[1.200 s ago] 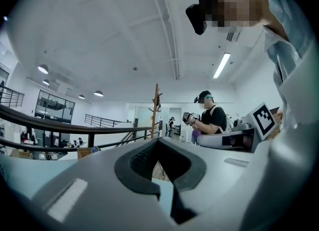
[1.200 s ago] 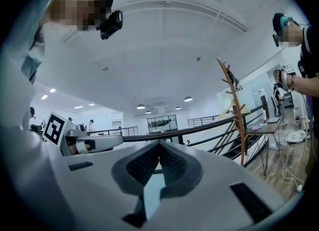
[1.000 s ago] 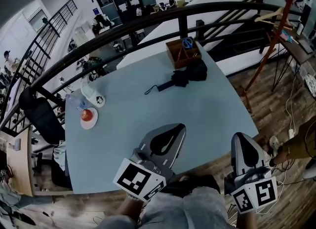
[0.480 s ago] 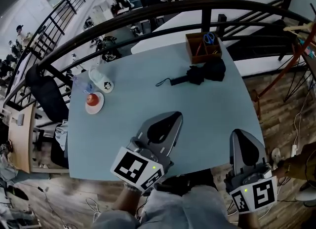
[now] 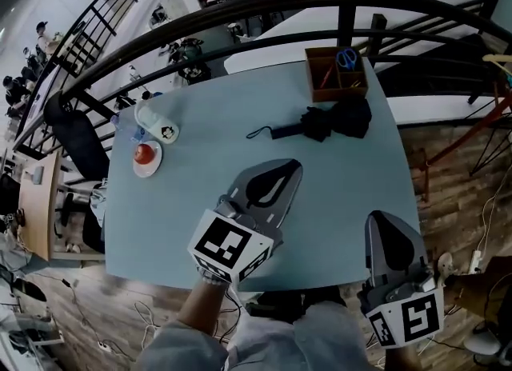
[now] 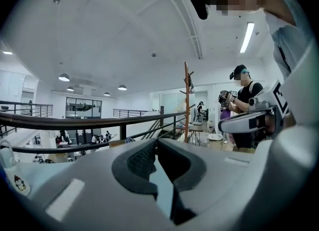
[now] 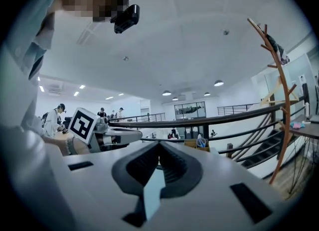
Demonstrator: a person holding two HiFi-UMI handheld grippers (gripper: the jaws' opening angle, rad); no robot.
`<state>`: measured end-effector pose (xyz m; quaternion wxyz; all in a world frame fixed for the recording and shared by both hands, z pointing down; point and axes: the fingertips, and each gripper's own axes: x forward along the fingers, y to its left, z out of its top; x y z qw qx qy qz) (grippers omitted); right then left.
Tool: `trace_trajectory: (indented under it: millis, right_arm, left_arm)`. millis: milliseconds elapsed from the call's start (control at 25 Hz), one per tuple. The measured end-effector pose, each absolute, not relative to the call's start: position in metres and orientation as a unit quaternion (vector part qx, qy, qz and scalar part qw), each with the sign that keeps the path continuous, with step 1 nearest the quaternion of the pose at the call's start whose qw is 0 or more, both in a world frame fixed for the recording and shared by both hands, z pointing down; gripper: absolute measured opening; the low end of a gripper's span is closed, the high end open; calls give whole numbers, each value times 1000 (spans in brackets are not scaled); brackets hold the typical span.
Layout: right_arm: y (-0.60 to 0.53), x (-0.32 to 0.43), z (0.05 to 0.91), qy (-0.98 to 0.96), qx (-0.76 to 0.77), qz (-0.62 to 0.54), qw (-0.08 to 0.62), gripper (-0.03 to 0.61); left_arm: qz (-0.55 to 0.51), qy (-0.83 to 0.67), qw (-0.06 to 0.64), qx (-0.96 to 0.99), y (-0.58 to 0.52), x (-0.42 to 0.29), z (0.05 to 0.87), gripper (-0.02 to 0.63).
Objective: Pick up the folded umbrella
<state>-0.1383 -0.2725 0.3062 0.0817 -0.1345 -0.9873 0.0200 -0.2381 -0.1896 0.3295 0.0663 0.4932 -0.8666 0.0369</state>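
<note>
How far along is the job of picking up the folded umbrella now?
Done: nothing yet. The folded umbrella lies on the table beside the wooden box.
In hand: nothing. The left hand-held gripper and the right hand-held gripper are shut and empty, by the table's near edge.
Left: reach the umbrella, open, grip, lift.

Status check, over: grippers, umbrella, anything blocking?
Left gripper and right gripper shut, empty, at near table edge. Folded umbrella lying far side, beside wooden box, untouched. White cup and plate far left, out of the path.
</note>
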Motion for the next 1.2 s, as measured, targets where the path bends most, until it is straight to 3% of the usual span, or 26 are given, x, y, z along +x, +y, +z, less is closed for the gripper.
trace_trajectory:
  millis: [240,720,1200]
  right_arm:
    - [-302,-164,325,-982,-157,33,97,0]
    - [-343,-201,363,-972,-191,57,126,0]
    - [-369,-218,401,-963,-202,75,159,0]
  left_arm:
    - [89,-854,95,504,-233,-270,360,8]
    - [196,-806,165,533,-304,-338,437,156]
    - [341,-725,254,542,-337,-401,533,224]
